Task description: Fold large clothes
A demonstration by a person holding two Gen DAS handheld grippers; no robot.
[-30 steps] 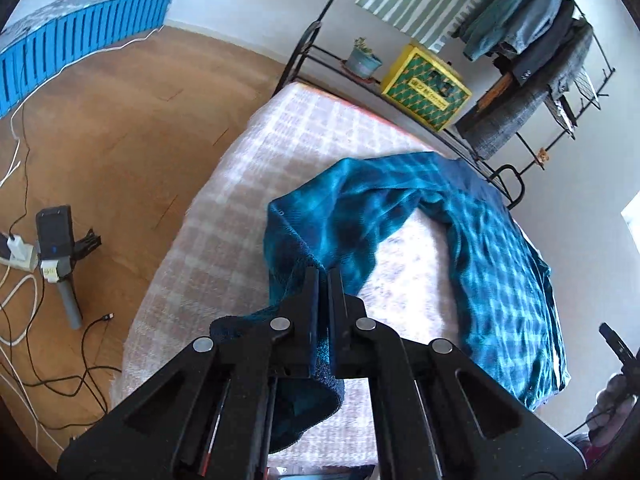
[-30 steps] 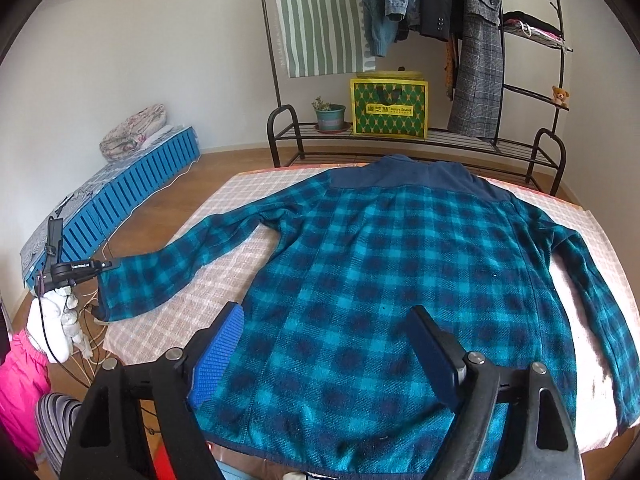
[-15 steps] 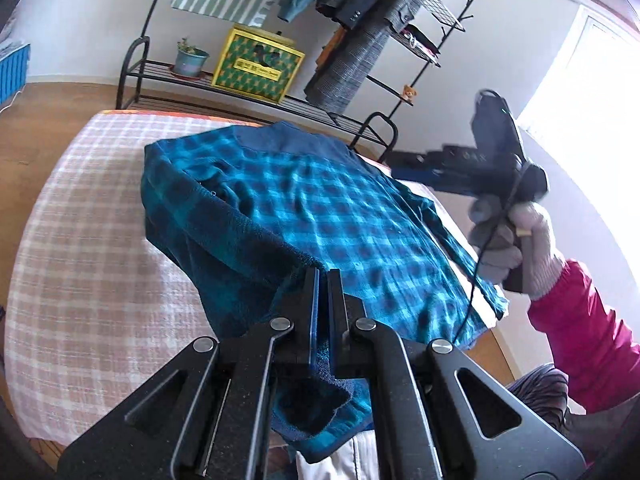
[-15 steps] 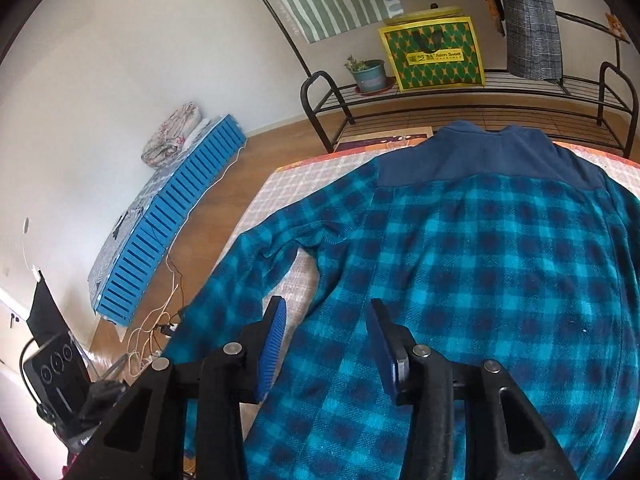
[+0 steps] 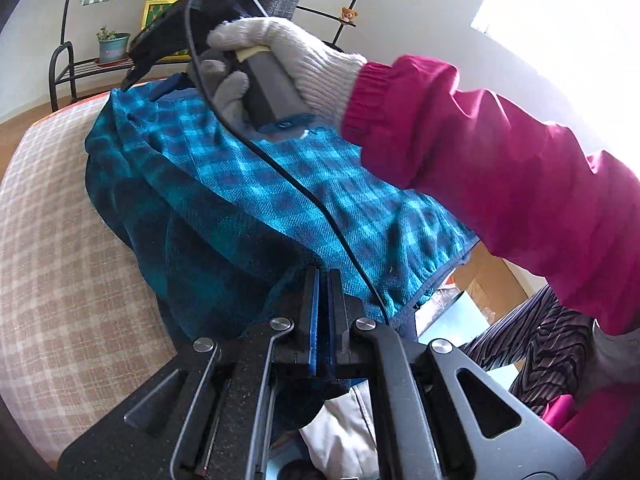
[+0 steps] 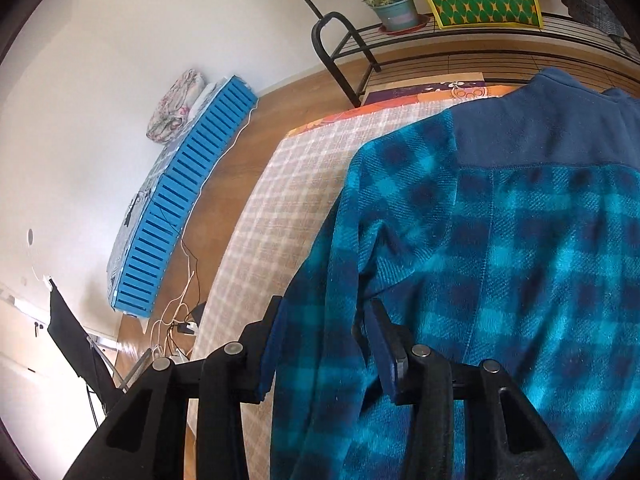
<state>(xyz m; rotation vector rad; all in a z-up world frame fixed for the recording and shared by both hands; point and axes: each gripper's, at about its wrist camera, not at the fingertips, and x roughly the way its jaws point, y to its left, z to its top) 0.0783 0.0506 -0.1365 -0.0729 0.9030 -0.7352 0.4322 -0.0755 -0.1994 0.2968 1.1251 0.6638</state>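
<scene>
Sleeve-fold step on plaid fleece shirt (image 6: 500,240), lying back-up on checked table (image 6: 288,200). Left claw (image 5: 322,280) clamped on sleeve fabric; right claw (image 6: 324,320) apart, straddling the shoulder fold. Next, likely: lay sleeve across back, release.

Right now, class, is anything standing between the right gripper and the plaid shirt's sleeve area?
Nothing visible does. The right gripper is open, with the plaid shirt fabric already between its fingers near the left shoulder seam, above the checked bedcover.
</scene>
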